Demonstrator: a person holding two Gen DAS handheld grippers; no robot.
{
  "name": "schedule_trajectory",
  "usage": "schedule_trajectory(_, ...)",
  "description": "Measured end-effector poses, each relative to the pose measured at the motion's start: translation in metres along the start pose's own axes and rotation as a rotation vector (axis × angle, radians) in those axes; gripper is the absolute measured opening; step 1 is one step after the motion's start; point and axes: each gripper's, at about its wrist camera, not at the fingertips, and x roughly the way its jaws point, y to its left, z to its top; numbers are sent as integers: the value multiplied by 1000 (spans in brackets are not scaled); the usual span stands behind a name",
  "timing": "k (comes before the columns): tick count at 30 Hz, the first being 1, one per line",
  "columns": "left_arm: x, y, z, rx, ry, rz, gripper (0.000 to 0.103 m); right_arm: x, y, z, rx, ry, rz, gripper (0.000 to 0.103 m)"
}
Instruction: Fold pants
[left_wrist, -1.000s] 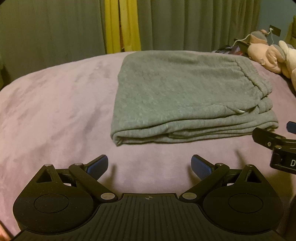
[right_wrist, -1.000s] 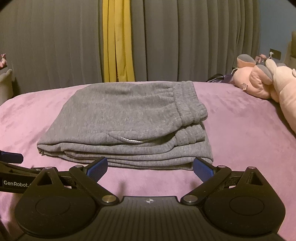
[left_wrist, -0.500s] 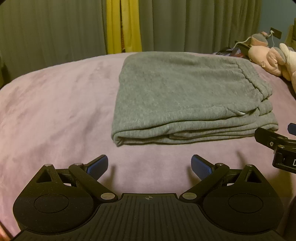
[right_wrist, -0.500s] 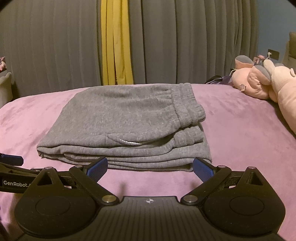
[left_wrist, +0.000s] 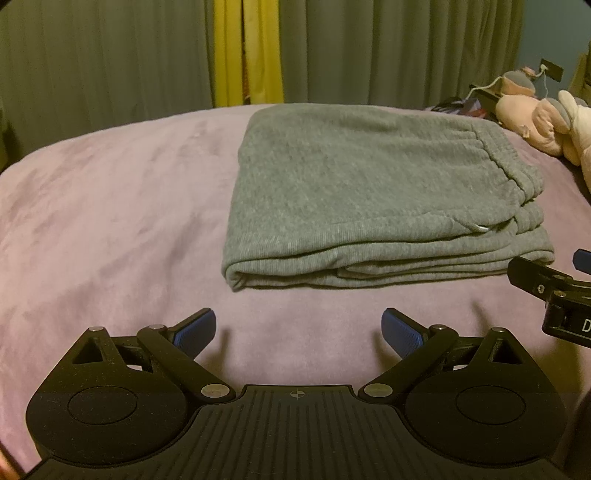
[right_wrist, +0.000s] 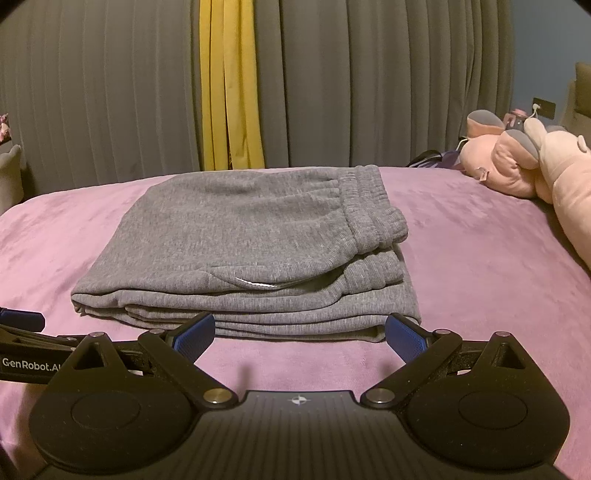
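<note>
Grey sweatpants lie folded in a flat, layered rectangle on the pink bed cover, with the elastic waistband on the right; they also show in the right wrist view. My left gripper is open and empty, a short way in front of the stack's near left edge. My right gripper is open and empty, its blue fingertips just short of the stack's near edge. The right gripper shows at the right edge of the left wrist view.
The pink bed cover spreads wide to the left of the pants. Pink plush toys lie at the bed's right side. Grey and yellow curtains hang behind the bed. The left gripper's arm sits at the left edge.
Both grippers have drawn back slightly from the folded pants and risen a little. The pants have not moved.
</note>
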Motion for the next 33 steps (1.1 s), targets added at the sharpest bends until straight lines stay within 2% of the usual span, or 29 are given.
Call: schedule_trajectory(33, 0, -1, 0, -6, -4, -16, 101, 0, -2, 0, 14, 0, -6, 99)
